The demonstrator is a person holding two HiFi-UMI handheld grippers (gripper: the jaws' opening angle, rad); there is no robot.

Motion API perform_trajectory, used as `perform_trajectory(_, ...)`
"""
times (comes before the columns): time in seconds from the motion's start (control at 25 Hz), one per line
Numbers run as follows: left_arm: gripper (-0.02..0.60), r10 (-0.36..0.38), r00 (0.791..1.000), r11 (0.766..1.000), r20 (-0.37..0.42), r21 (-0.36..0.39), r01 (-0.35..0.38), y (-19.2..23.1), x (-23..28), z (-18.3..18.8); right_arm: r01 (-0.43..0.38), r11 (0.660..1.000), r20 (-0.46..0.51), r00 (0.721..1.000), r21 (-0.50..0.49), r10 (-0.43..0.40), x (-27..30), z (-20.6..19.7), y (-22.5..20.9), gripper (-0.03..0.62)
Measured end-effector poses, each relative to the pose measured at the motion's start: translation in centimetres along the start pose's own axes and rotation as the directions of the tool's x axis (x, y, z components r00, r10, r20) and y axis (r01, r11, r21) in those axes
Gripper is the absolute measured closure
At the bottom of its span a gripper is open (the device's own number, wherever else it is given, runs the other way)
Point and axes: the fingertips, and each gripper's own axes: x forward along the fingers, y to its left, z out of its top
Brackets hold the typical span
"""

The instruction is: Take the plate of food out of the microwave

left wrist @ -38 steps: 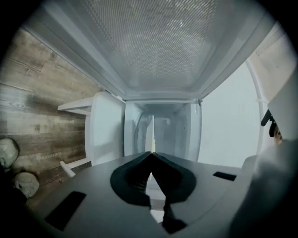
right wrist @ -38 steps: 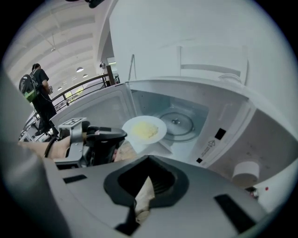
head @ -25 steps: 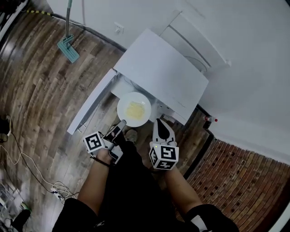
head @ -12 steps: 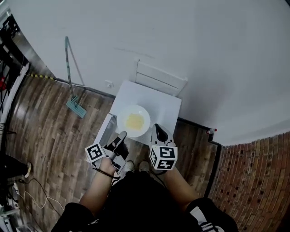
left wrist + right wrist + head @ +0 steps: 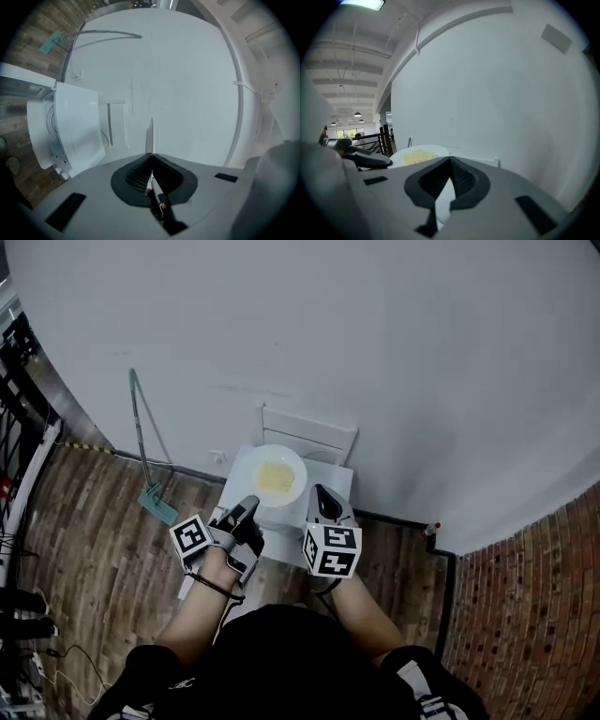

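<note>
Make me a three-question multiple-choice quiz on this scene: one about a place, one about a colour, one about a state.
1. Where is the mop?
A. Lying across the plate
B. Leaning on the wall, left of the microwave
C. On the brick floor at the right

2. What colour is the food on the plate?
A. Yellow
B. Green
C. Red

3. How is the plate held?
A. By the left gripper alone
B. By nothing; it sits inside the microwave
C. By both grippers, one on each side of the rim

Answers:
1. B: its handle runs up the wall, left of the microwave.
2. A: a yellow patch fills the white plate.
3. C: the left gripper and the right gripper each pinch the rim.
</note>
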Motion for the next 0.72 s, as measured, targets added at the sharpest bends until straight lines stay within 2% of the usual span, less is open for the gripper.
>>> perform_trajectory(0.16,0.572,-0.028,1.0,0.999,-0.011,0.014,0.029,-1.4,0.6,0.0,0.003,1.0,0.02,1.0,-0.012,-0.003,0.3,1.0,-0.2,0.588)
perform_trajectory(0.4,0.572,-0.015,1.0,1.0,-0.009,0.003,0.015,-1.1,0.5,-0.1,-0.01,1.0,0.022,1.0,-0.011,0.01,0.8,1.0,-0.2,0.588)
perform_trajectory(0.72,0.572,-0.032,0.999,0.999,-0.013,0.0,0.032,-0.9,0.6,0.0,-0.016,1.0,0.023,1.0,-0.015,0.016,1.2,0.9,-0.1,0.588)
